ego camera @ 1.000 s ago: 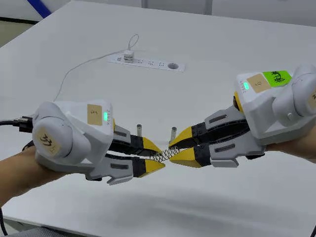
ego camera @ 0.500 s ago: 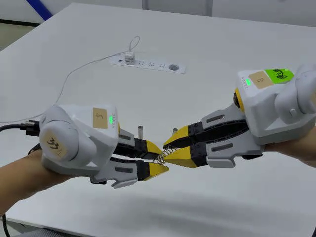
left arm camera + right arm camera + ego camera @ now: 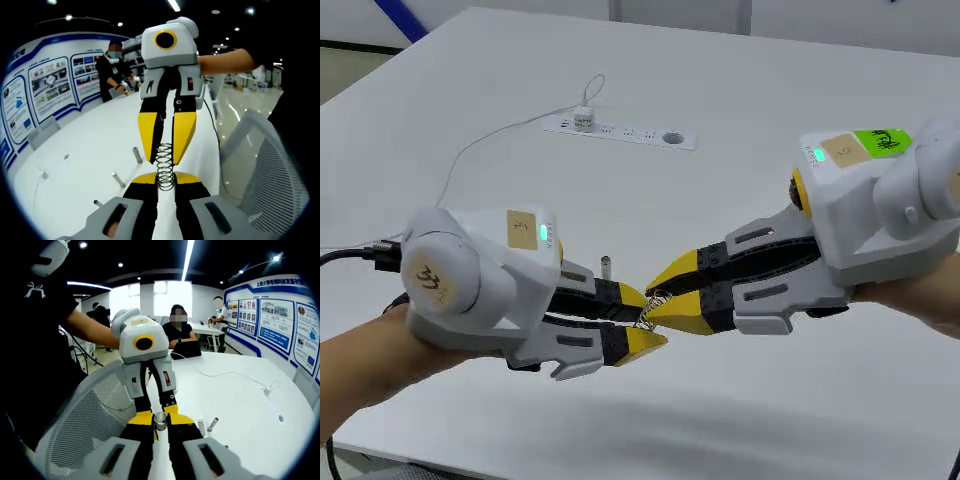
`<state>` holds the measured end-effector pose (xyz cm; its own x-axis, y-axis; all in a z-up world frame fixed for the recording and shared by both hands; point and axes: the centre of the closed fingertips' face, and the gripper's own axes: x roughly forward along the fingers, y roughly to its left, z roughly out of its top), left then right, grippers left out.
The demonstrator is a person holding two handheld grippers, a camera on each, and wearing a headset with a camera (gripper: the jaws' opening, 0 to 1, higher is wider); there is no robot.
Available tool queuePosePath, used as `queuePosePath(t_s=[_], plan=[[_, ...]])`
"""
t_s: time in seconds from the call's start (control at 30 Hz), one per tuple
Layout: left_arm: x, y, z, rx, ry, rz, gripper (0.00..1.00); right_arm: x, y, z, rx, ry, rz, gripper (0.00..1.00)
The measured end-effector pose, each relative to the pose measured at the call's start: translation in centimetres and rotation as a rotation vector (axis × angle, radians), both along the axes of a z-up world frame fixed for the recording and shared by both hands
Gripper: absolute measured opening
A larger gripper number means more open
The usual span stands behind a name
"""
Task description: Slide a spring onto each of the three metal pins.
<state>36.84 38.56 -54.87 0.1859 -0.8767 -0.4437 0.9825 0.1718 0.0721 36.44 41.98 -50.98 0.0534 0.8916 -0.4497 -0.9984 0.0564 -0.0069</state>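
Right claw point(image 3: 646, 302) neared left claw point(image 3: 166, 180), squeezing spring point(image 3: 165, 165); pin point(image 3: 605, 266) behind.

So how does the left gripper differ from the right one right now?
The right gripper carries a green sticker beside its tan label; the left gripper's top bears a tan label alone. In the head view the left gripper sits lower than the right gripper. Both have yellow-tipped tongs shut on the same spring.

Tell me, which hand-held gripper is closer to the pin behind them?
Left. The left hand-held gripper has the pin just behind its jaws; the right hand-held gripper sits farther right.
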Motion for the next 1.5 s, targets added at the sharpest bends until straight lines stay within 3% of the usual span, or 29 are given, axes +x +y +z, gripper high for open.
queuePosePath(t_s=[0.2, 0.4, 0.53, 0.63, 0.7, 0.87, 1.0, 1.2, 1.3, 1.5], plan=[[0.3, 0.6, 0.0, -0.008, 0.008, 0.018, 0.15, 0.4, 0.3, 0.6, 0.027, 0.011, -0.010, 0.10], [1.0, 1.9, -0.1, -0.003, 0.007, 0.064, 0.21, 1.7, 0.1, 0.9, 0.008, -0.015, -0.036, 0.10], [1.2, 3.0, 0.3, -0.033, 0.032, 0.101, 0.22, 3.4, -0.4, 1.2, 0.000, -0.033, -0.077, 0.10], [1.7, 4.0, 0.7, -0.044, 0.026, 0.137, 0.24, 5.0, -1.0, 1.1, -0.016, -0.047, -0.123, 0.10], [2.6, 4.9, 1.0, -0.064, 0.019, 0.195, 0.29, 6.3, -1.6, 0.7, -0.051, -0.065, -0.160, 0.10], [3.2, 6.7, 1.2, -0.079, 0.013, 0.252, 0.39, 9.3, -3.2, -0.6, -0.134, -0.089, -0.241, 0.10], [4.1, 8.0, 1.4, -0.094, 0.016, 0.305, 0.46, 11.2, -3.9, -1.7, -0.167, -0.076, -0.305, 0.10], [5.1, 9.5, 2.0, -0.122, 0.007, 0.359, 0.47, 12.6, -4.3, -3.9, -0.233, -0.071, -0.342, 0.10], [5.5, 10.2, 2.6, -0.148, 0.007, 0.391, 0.48, 13.3, -4.3, -4.9, -0.238, -0.025, -0.379, 0.10], [5.6, 11.5, 2.0, -0.138, 0.028, 0.417, 0.54, 14.2, -4.4, -6.6, -0.276, 0.002, -0.393, 0.10]])
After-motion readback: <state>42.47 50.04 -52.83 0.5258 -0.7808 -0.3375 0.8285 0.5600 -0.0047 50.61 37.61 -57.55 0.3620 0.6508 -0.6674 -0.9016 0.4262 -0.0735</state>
